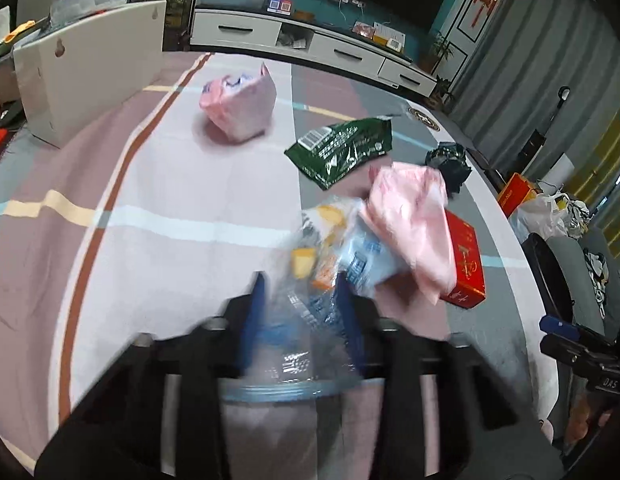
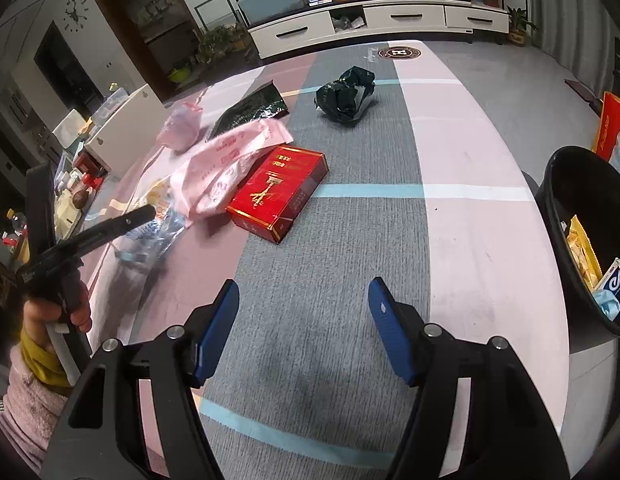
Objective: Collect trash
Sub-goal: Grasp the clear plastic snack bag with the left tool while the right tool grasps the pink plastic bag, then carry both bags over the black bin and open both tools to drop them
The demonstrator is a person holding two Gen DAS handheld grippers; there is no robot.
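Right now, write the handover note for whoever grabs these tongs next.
Left tongs: shut on the clear plastic wrapper, near the table's left side; the picture is blurred.
Right tongs: open, empty, above the striped tablecloth.
Black bin: at the table's right edge, some trash already inside.
Left on the table: red box, pink bag draped partly over it, green packet, dark crumpled wrapper, pink pack farthest left.
Next, probably: carry the wrapper to the bin, then take the red box with the right.
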